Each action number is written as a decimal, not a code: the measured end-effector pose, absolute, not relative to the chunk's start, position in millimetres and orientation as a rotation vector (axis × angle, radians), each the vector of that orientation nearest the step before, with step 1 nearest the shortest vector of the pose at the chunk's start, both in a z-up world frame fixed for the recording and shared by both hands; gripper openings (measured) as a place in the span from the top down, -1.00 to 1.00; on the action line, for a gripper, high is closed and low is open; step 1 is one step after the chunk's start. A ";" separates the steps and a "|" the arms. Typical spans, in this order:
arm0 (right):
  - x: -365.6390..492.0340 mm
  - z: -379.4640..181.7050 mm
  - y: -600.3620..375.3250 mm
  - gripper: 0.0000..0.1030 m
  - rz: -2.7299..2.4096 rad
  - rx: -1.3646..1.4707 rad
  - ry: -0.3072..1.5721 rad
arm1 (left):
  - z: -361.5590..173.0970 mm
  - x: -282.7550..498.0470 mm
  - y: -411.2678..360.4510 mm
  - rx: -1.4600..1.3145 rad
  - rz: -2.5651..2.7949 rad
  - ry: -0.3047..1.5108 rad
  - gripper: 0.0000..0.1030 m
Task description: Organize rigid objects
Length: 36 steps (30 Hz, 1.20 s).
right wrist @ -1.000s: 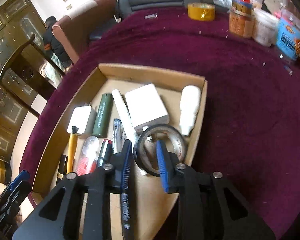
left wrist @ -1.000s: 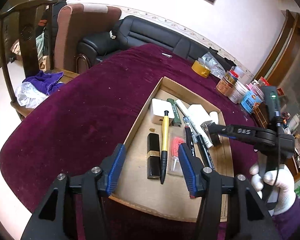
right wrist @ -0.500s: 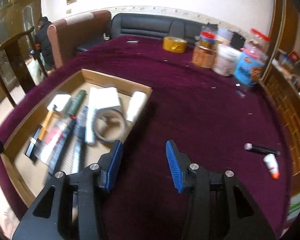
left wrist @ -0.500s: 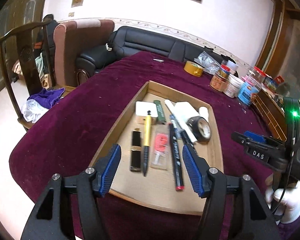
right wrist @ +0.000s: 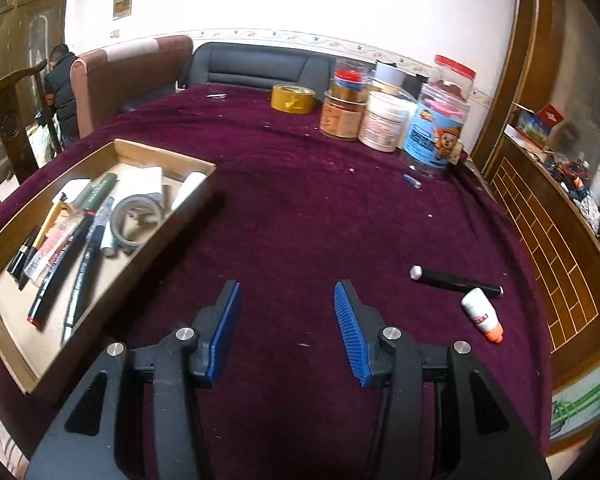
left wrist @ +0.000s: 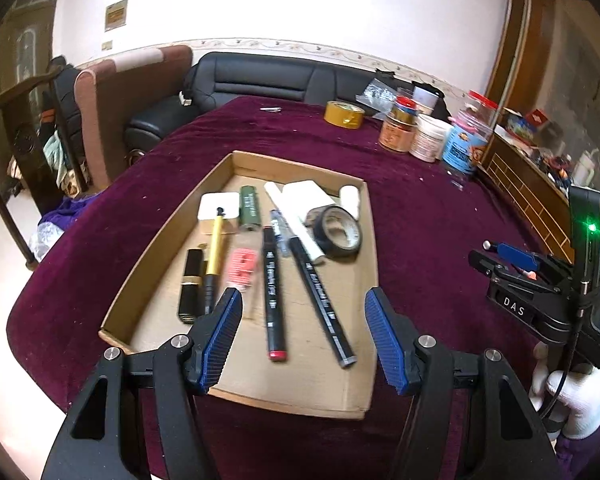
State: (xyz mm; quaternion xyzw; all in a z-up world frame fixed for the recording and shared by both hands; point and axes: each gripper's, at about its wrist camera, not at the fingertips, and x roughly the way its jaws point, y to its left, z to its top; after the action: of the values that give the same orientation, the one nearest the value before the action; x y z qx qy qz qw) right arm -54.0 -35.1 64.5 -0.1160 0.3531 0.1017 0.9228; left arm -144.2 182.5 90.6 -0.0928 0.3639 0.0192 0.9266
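Observation:
A shallow cardboard tray (left wrist: 236, 160) on the purple tablecloth holds a black tape roll (left wrist: 336, 232), two black markers (left wrist: 274, 296), a yellow pen (left wrist: 214, 248), a black lipstick (left wrist: 192, 284), a green tube and white boxes. My left gripper (left wrist: 303, 296) hovers open over the tray's near end, nothing between its fingers. My right gripper (right wrist: 286, 286) is over bare cloth to the right of the tray (right wrist: 120, 146), its jaws opening and empty. A black marker with a white cap (right wrist: 456, 280) and a small white bottle (right wrist: 482, 314) lie on the cloth to its right.
Jars and tubs (right wrist: 436, 128) and a yellow tape roll (right wrist: 294, 98) stand at the table's far side. A black sofa (left wrist: 268, 76) and a wooden chair (left wrist: 16, 120) lie beyond. A gloved hand (left wrist: 576, 400) holds the right gripper at the table's right edge.
The right gripper let go of the black tape roll in the tray, opened, and swung right over bare cloth. The left gripper drew back from the tray and widened a little.

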 end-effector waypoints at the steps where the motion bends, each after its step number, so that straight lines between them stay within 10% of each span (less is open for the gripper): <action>1: -52.8 64.0 -39.5 0.10 0.204 -0.233 0.726 | 91.2 -143.9 179.2 -0.184 0.038 0.747 -0.13; 11: -50.4 58.8 -64.0 0.11 0.180 -0.208 0.730 | 113.8 -157.0 163.5 -0.175 0.120 0.600 -0.15; 14: -51.2 57.5 -67.8 0.10 0.186 -0.199 0.732 | 141.0 -182.2 169.6 -0.174 0.274 0.418 -0.99; 19: -51.9 55.0 -67.0 0.10 0.205 -0.178 0.738 | 168.7 -207.1 177.8 -0.148 0.397 0.217 -0.98; 36: -131.5 53.6 9.4 -0.22 0.266 -0.323 0.666 | 95.5 -155.1 183.2 -0.202 0.390 0.658 -0.98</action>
State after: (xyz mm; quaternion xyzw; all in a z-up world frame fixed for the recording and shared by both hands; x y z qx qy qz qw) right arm -131.5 9.4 53.6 -0.1575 0.3246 0.1296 0.9236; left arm -155.1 183.2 95.5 -0.0984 0.3203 0.1901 0.9228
